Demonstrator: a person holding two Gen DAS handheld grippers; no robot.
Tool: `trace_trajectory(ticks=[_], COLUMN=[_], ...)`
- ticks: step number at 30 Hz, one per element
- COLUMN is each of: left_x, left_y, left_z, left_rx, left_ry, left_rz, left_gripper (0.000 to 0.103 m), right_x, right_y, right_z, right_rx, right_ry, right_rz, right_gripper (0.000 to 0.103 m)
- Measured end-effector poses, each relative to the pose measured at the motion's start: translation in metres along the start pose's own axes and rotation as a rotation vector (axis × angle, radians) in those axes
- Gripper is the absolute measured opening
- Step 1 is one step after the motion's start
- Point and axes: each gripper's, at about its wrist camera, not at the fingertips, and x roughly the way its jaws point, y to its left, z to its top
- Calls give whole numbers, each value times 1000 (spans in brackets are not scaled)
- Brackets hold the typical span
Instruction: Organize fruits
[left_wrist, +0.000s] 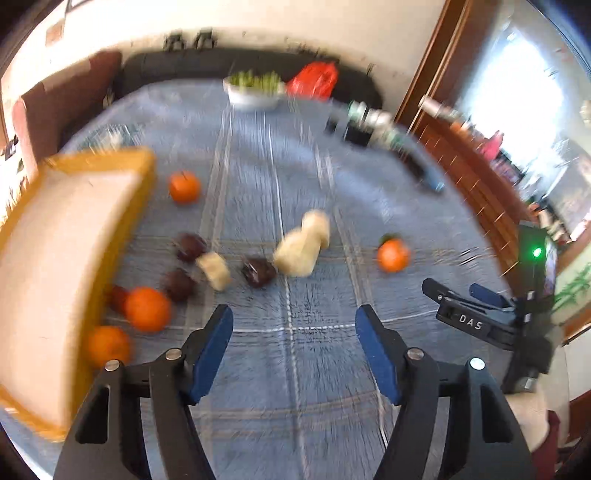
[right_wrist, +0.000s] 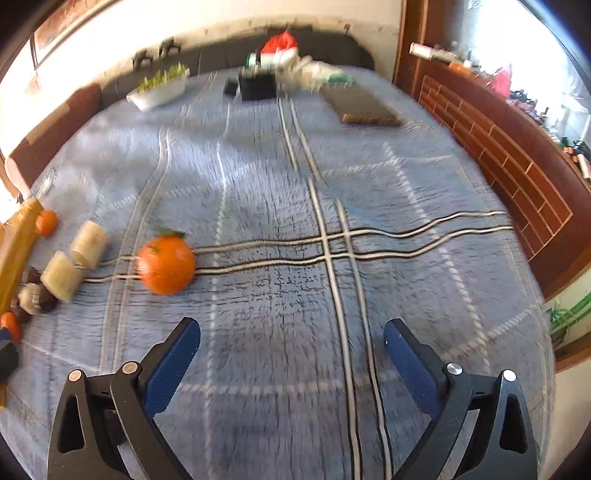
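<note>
Fruits lie loose on the blue checked cloth (left_wrist: 295, 369): oranges (left_wrist: 147, 308) at nine o'clock beside the yellow tray (left_wrist: 144, 173), dark plums (left_wrist: 258, 271) and pale chunks (left_wrist: 295, 254) at twelve. Your left claw (left_wrist: 294, 352) gapes empty; your right claw (right_wrist: 291, 363) likewise, its orange (right_wrist: 168, 266) at ten. You're between picks, I judge; next, descend squarely over one fruit.

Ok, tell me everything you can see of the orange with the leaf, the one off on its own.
The orange is round, bright, glossy-skinned, with a green leaf and stalk on top. It sits alone on the blue checked cloth, over a pair of woven stripes, touching no other fruit. The pale chunks lie apart to its left. It shows in the left wrist view too. Neither gripper touches it. Blur hides finer detail.
</note>
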Motion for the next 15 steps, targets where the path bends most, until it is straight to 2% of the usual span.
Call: trace_trajectory(ticks=[2,5,8,10,13,15], left_x=[-45,-130,-202,-251,-318,-350], left_y=[6,20,30,36,41,46], left_z=[4,18,37,55,82,97], left_rx=[5,-8,-6,9,32,48], left_ry=[-65,-184,-296,-369,-503,-595], left_rz=[-4,-63,-53,-19,91,171], left_gripper=[68,69,69,69,70,79], right_x=[-39,-116,-199,-253,-325,-363], right_y=[3,8,14,19,25,28], right_z=[-2,-3,3,11,31,46], right_rx=[-6,-27,-38,-67,-115,-128], right_ry=[-105,-274,-441,-547,-670,-739], right_rz=[14,48,89,91,72,51], right_gripper=[101,101,101,102,102,102])
